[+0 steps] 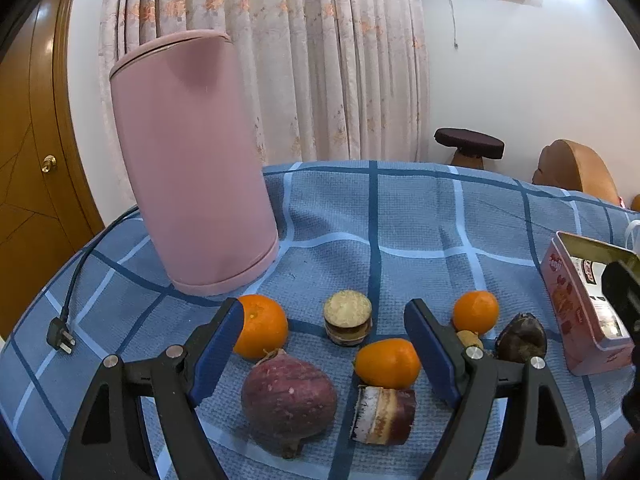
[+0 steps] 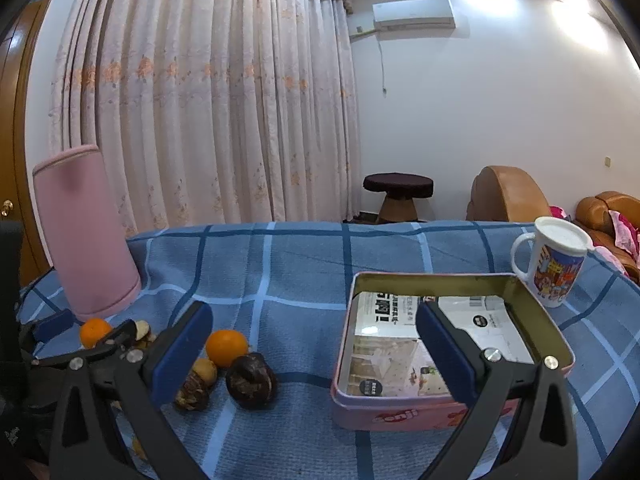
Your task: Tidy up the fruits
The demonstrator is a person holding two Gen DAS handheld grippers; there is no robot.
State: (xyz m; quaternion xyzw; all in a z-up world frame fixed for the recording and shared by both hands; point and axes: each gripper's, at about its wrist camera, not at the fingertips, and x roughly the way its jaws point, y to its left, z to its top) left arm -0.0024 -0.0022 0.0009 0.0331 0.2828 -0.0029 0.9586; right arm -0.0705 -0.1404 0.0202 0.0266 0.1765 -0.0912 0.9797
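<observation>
On the blue checked cloth (image 1: 420, 220) lie three oranges: one at the left (image 1: 262, 326), one in the middle (image 1: 388, 362), one at the right (image 1: 476, 312). A purple-red round root (image 1: 288, 398) and a cut cylinder piece (image 1: 382, 410) lie nearest me. A round layered piece (image 1: 347, 322) stands behind them. A dark mangosteen (image 1: 520, 336) lies at the right, also in the right wrist view (image 2: 251, 380). My left gripper (image 1: 326, 354) is open above the fruits. My right gripper (image 2: 316, 356) is open and empty beside the open pink tin (image 2: 532, 312).
A tall pink cylinder (image 1: 192, 168) stands at the back left, with a black cord and plug (image 1: 60, 338) beside it. A white lidded mug (image 2: 554, 264) stands behind the tin. The tin also shows at the right of the left wrist view (image 1: 560, 292).
</observation>
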